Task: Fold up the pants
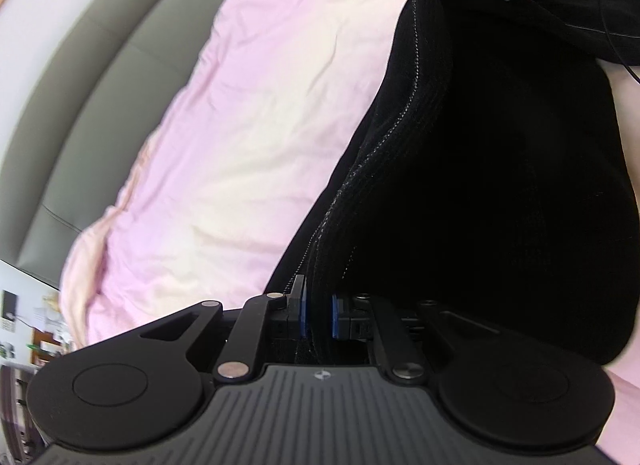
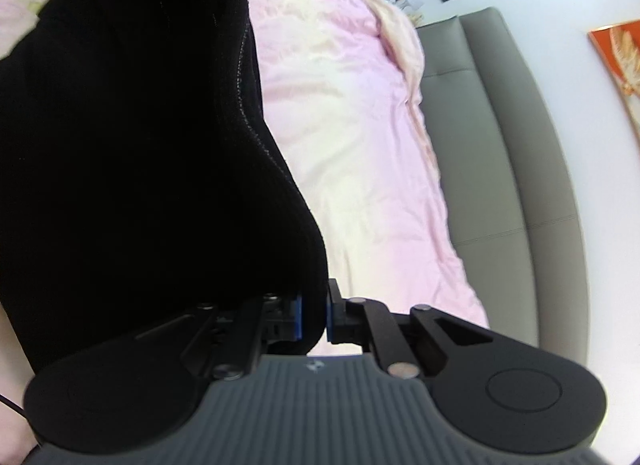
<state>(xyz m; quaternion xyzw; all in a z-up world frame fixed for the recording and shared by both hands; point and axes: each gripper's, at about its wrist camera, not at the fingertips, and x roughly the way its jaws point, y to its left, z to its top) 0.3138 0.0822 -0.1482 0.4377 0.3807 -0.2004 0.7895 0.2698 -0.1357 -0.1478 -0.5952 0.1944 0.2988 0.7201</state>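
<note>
Pinching opposite ends of the black pants [image 1: 500, 185] – left gripper [image 1: 316, 315] and right gripper [image 2: 314, 319] both clamped on fabric – keeping it stretched above the pink bedsheet [image 1: 240, 125] for folding.

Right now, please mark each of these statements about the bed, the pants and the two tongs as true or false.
1. The left tongs are closed on the black pants. True.
2. The right tongs are open and hold nothing. False: they are closed on the black pants too.
3. The sheet on the bed is pink. True.
4. The pants are blue jeans. False: they are black, with a line of pale stitching along a seam.
5. A grey padded headboard runs along the far edge of the bed. True.
6. The pants lie flat and folded on the bed. False: the cloth hangs between the two tongs, not yet folded.
</note>
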